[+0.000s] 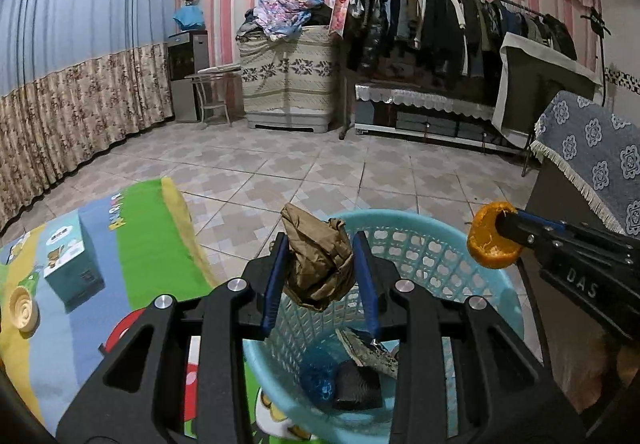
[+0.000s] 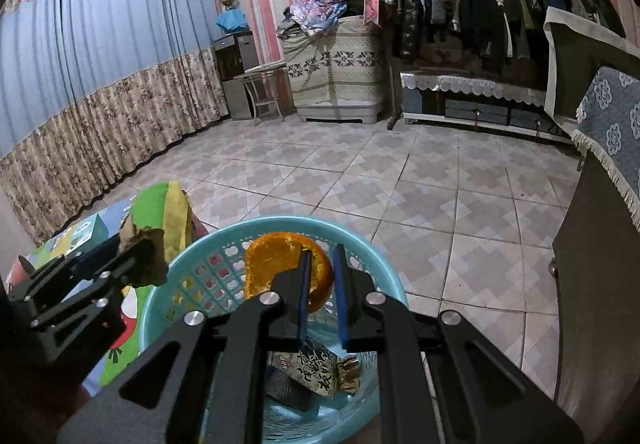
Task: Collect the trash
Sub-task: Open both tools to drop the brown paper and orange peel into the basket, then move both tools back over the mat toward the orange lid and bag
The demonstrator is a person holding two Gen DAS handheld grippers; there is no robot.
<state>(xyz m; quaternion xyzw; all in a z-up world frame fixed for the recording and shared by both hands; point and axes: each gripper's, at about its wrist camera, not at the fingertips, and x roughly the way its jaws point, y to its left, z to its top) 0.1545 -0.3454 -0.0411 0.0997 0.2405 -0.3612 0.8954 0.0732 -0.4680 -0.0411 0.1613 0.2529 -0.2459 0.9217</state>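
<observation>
1. While both tongs hang over the light-blue basket (image 1: 420,244), each one carries a piece of trash.
2. Left tongs (image 1: 320,264): clenched on a crumpled brown paper wad (image 1: 316,256). Blue pads press it from both sides. The wad sits above the basket's near-left rim, not inside yet.
3. Right tongs (image 2: 322,284): nearly closed, gripping an orange peel (image 2: 276,268). In the right wrist view the left pad bites the peel's edge, and most of the peel sticks out left of the jaws. In the left wrist view the peel (image 1: 494,236) hangs cupped around the finger tip, over the basket's right rim.
4. Basket stands on the tiled floor (image 2: 400,184), with its left side against a colourful cartoon play mat (image 1: 152,244).
5. Basket already holds trash: a blue crumpled piece (image 1: 318,380), a dark lump (image 1: 356,384), and a printed wrapper (image 2: 316,368) with dark characters on it.
6. On the mat, left of the basket: a teal carton (image 1: 72,264) and a small pale ridged bowl (image 1: 24,310). Both are well apart from the tongs.
7. Background: a clothes rack (image 1: 460,20) with dark coats along the striped wall, and curtains (image 1: 72,64) on the left.
8. A cabinet with a blue patterned cloth (image 1: 592,148) stands just right of the basket.
</observation>
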